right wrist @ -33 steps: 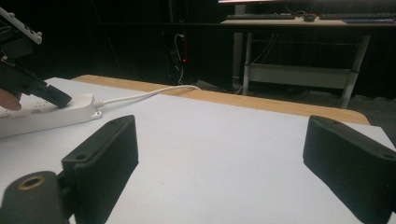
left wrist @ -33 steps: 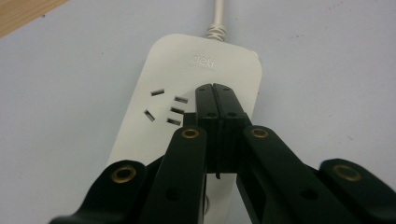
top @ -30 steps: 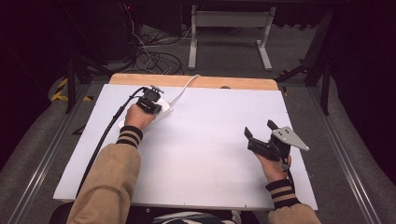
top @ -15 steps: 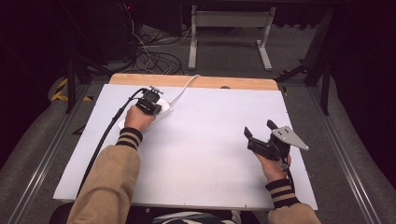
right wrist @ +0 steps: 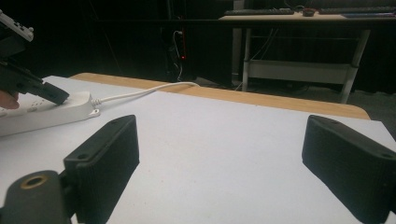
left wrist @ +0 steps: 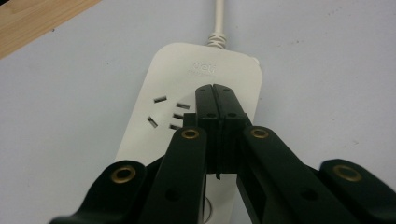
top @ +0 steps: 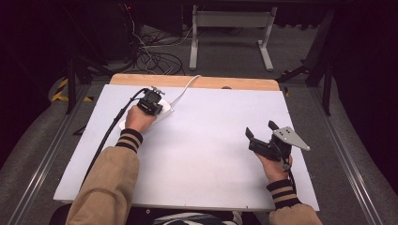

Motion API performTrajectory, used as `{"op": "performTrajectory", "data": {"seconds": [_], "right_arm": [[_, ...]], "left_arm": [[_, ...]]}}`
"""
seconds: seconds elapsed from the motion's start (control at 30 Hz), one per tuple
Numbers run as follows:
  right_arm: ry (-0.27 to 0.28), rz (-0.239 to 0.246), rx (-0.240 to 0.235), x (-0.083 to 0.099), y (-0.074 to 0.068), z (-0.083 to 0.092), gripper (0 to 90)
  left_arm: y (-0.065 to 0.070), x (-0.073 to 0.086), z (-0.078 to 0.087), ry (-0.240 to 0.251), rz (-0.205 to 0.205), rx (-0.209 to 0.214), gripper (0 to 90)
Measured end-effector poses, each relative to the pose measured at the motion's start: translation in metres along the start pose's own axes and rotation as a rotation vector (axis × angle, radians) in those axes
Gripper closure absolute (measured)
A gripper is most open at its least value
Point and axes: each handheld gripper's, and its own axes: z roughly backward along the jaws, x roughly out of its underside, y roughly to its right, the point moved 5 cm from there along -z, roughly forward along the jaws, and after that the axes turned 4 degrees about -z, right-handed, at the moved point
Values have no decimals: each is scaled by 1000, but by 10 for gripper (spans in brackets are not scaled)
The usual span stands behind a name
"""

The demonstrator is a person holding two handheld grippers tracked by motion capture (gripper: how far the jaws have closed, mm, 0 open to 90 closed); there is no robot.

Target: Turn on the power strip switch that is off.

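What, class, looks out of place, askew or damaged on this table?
Nothing stands out. The white plastic power strip lies flat on the white table, its cord trailing off the far edge. The left gripper, shut, rests on it; the right gripper is open.

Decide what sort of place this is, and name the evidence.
Probably a lab or recording workspace: a white table holding just a power strip, loose cables on grey floor, and another desk with a keyboard.

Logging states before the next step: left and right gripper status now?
Left gripper: shut, jaws together, tips over the white power strip, gripping nothing.
Right gripper: open, jaws wide apart, empty, above the table.
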Motion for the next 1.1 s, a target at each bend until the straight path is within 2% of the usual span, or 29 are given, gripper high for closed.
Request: {"op": "performTrajectory", "data": {"seconds": [0.17,0.3,0.37,0.43,0.57,0.7,0.73,0.77,0.83,0.9,0.97,1.0,1.03,1.1], "right_arm": [[0,-1,2,0,0,1,117],[-1,0,3,0,0,1,118],[-3,-1,5,1,0,1,118],[-3,-4,4,1,1,1,118],[-2,-2,13,1,2,1,118],[5,2,13,0,1,3,119],[7,0,14,0,2,3,119],[8,0,17,0,2,3,119],[10,1,21,-1,3,4,120],[11,-4,23,-1,3,5,120],[15,-7,30,-1,4,6,121],[21,-2,29,-2,4,7,122],[24,0,30,-2,3,7,123],[28,4,28,-2,2,8,125]], "left_arm": [[2,1,0,14,-8,-27,900],[1,5,0,91,25,-20,900],[-1,7,3,123,16,-26,900],[-4,9,13,188,35,-17,900],[-12,10,46,371,74,-28,900],[-13,23,88,549,93,-74,900],[-12,29,100,588,81,-94,900],[-10,36,111,617,72,-102,900],[-8,54,134,661,51,-142,900],[-6,73,156,712,81,-160,900],[-4,94,176,763,109,-196,900],[-2,104,183,784,126,-206,900],[-1,113,188,794,122,-229,900],[-2,126,194,810,141,-262,900]]}}
